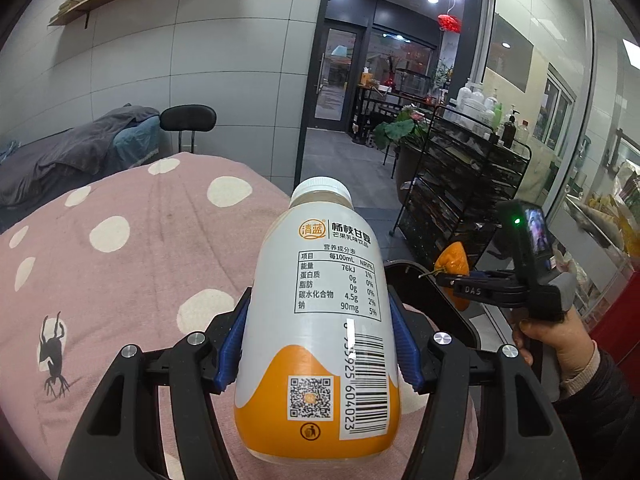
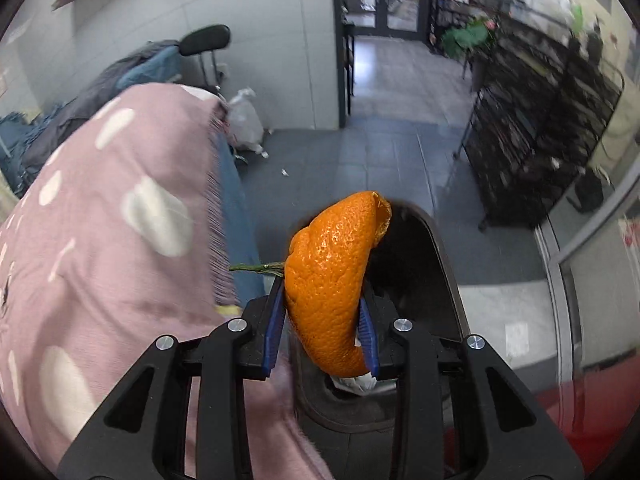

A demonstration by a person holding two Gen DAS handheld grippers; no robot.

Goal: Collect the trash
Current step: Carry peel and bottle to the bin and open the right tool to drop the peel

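Bottle (image 1: 320, 320) sits clamped in the left gripper (image 1: 318, 344), blue pads (image 1: 231, 354) pressing both sides of the body at mid-height, cap pointing away toward frame centre. Grip is across the widest part, probably so the smooth plastic can't slip or pivot. Label and barcode face the camera.

Peel (image 2: 332, 284) is pinched in the right gripper (image 2: 320, 332), pads closed on its lower half, stem sticking out left. It's a curled orange shell, soft, so a narrow squeeze is all it takes; most of it pokes out beyond the fingertips.

Bin (image 2: 424, 248) lies directly behind and below the peel in the right wrist view, dark opening running from centre to lower centre, some pale scrap visible inside at the bottom. In the left wrist view the right gripper (image 1: 464, 290) shows at right-centre with the peel (image 1: 452, 266) over the bin's dark rim (image 1: 404, 270), a hand (image 1: 556, 344) on the handle.

My read: the peel is lined up for a drop, the bottle is queued next. Both pieces of trash are off the pink dotted blanket (image 1: 120, 240), which fills the left of both views.

Risk: peel may stick to a pad on release; bottle needs clearing the rim.
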